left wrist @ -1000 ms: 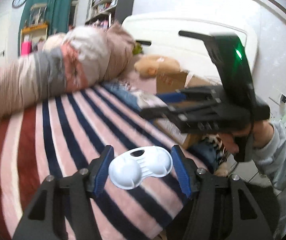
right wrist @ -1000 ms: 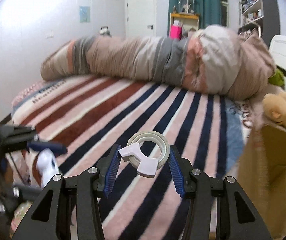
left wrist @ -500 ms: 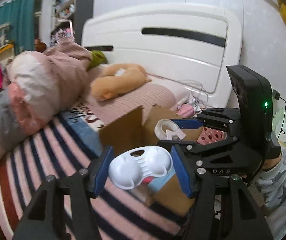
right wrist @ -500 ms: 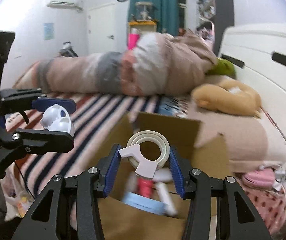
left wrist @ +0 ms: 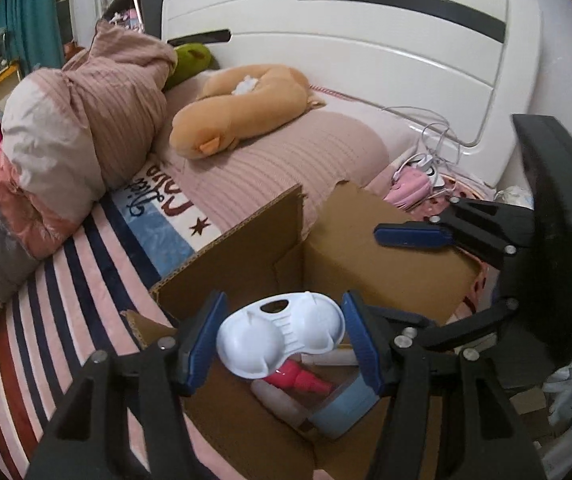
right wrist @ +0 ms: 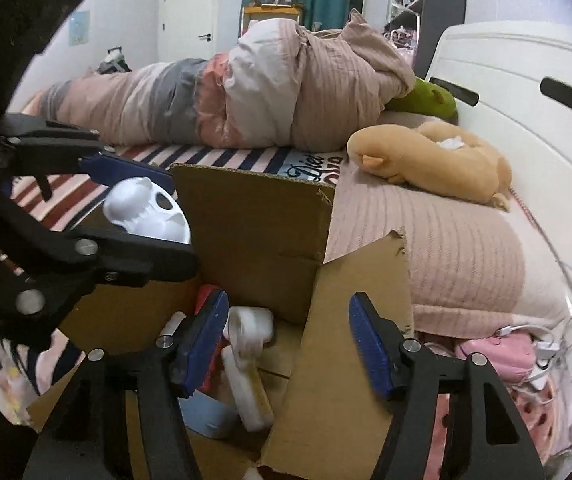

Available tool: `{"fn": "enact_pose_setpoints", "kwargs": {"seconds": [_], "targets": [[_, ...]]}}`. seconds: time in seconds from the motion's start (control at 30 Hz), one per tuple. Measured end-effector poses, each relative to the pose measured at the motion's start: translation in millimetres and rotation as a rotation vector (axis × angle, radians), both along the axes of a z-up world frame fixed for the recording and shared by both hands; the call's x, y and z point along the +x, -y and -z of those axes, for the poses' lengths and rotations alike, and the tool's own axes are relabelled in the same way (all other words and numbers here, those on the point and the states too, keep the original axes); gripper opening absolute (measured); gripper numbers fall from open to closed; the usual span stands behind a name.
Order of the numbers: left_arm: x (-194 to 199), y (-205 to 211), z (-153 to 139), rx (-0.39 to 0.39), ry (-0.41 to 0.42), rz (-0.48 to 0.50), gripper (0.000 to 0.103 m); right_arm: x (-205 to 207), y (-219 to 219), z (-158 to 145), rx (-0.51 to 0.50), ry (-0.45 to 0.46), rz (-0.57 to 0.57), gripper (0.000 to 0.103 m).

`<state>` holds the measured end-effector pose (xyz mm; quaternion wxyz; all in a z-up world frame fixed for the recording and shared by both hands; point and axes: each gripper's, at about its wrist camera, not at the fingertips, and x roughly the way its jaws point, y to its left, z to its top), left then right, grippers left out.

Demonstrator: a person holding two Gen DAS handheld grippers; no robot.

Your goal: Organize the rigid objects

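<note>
I am holding the white moulded plastic tray (left wrist: 281, 334) clenched in my left gripper (left wrist: 281, 340) above the open brown cardboard box (right wrist: 253, 220); my right gripper (right wrist: 288, 344), released and empty, is hovering over it, several items already inside.

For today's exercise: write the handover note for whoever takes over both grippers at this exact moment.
Left gripper: shut on the white moulded plastic piece, held over the open cardboard box.
Right gripper: open and empty, over the same box.
Done: the tape dispenser it held half a second ago is out of its fingers, blurred inside the box among a pink bottle and other items.
Left: drop the white piece in the box.
</note>
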<state>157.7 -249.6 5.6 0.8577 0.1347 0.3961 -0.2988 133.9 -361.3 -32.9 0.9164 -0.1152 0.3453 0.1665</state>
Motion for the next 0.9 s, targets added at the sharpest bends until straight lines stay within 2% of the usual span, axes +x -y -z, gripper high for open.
{"fn": "enact_pose_setpoints", "kwargs": {"seconds": [0.13,0.27,0.4,0.5,0.67,0.73,0.9], "targets": [[6.9,0.6,9.6,0.019,-0.016,-0.009,0.059,-1.3,2.1,1.0,0.010,0.002,-0.010,0.060],[7.1,-2.4,11.8,0.018,-0.013,-0.027,0.078,-2.6,0.0,0.7,0.007,0.003,-0.014,0.060],[3.7,-9.5,6.1,-0.001,-0.006,-0.038,0.080,-3.6,-1.4,-1.0,0.015,-0.003,-0.021,0.060],[-3.8,-21.1,-4.2,-0.034,0.018,-0.056,0.081,-5.6,-2.7,-4.5,0.023,0.000,-0.027,0.060],[-25.7,-47.4,-26.0,-0.090,0.099,-0.130,0.095,-13.0,-2.4,-18.2,0.096,0.024,-0.070,0.063],[-38.7,-63.2,-32.9,-0.116,0.135,-0.176,0.099,-18.5,-3.1,-25.5,0.131,0.048,-0.094,0.066],[-72.8,-103.0,-42.2,-0.133,0.256,-0.372,0.099,-40.4,-6.4,-43.6,0.227,0.151,-0.192,0.088]]}}
